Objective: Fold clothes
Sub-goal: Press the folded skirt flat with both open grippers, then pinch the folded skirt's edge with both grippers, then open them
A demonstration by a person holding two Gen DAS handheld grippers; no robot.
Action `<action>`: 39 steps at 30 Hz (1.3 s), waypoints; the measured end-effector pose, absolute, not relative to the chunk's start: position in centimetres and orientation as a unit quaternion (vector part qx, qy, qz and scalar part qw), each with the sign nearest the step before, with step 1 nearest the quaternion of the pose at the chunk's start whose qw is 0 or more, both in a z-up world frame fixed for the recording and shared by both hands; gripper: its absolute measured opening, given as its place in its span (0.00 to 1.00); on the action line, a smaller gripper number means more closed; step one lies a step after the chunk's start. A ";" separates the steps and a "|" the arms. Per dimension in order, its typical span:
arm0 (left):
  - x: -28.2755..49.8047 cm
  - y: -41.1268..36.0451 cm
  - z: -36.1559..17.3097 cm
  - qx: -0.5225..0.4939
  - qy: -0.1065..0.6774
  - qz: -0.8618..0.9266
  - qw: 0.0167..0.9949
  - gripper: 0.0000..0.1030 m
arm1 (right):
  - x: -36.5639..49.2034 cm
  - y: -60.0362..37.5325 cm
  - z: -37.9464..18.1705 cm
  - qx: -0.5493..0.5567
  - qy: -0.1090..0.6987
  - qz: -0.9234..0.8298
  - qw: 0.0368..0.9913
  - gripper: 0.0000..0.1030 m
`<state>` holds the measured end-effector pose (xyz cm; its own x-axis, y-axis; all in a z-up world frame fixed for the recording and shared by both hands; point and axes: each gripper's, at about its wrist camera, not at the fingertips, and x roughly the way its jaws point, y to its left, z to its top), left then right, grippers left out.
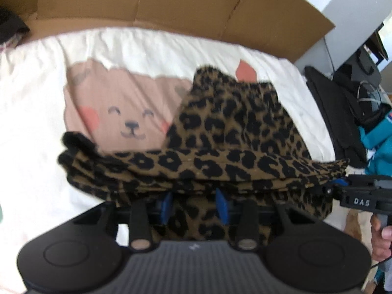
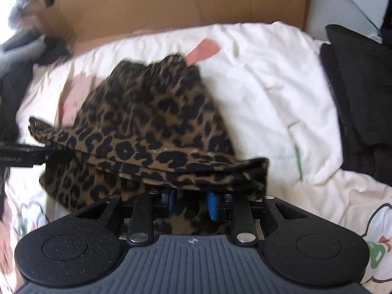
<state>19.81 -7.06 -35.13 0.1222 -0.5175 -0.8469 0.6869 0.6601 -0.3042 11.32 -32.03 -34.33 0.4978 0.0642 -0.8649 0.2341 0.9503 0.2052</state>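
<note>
So both grippers have hold of the same thing: a brown cotton garment with black leopard spots point(image 1: 235, 132), lifted off a cream quilt printed with a smiling pink bear point(image 1: 36, 98).

The left gripper point(image 1: 196, 204) has its blue-tipped jaws pinched on the near hem, with cloth bunched between them and hanging down below. Straight ahead of those jaws the garment slopes up and away in a tent shape, its far end resting on the quilt. Off to the right of the jaws, the right gripper point(image 1: 343, 183) grips the hem's other corner, with a hand point(image 1: 382, 235) on its handle.

In the right wrist view, those jaws also sit clamped on the hem, fabric draped over and between the blue tips. The flattened brown cardboard sheet point(image 2: 171, 5) stands beyond the jaws, at the far edge of the quilt. Right of the jaws sits a black cushion point(image 2: 357, 93).
</note>
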 end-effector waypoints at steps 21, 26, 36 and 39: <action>25.3 -5.1 -34.2 0.077 0.485 -0.356 0.795 0.39 | 11.7 -37.3 -33.8 0.147 0.461 -0.111 0.868 0.34; 26.5 -5.5 -34.6 0.090 0.483 -0.347 0.799 0.39 | 12.2 -37.9 -34.1 0.156 0.455 -0.101 0.871 0.35; 28.2 -6.2 -36.1 0.093 0.490 -0.339 0.798 0.38 | 12.4 -38.5 -34.3 0.165 0.452 -0.087 0.872 0.03; 28.5 -6.0 -36.5 0.092 0.493 -0.333 0.799 0.20 | 12.3 -38.7 -34.2 0.167 0.448 -0.084 0.874 0.02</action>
<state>28.52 -6.03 -36.53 0.2925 -0.4412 -0.8484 0.6233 0.7608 -0.1808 12.31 -38.67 -34.15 0.5844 0.0034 -0.8115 0.2958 0.9303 0.2169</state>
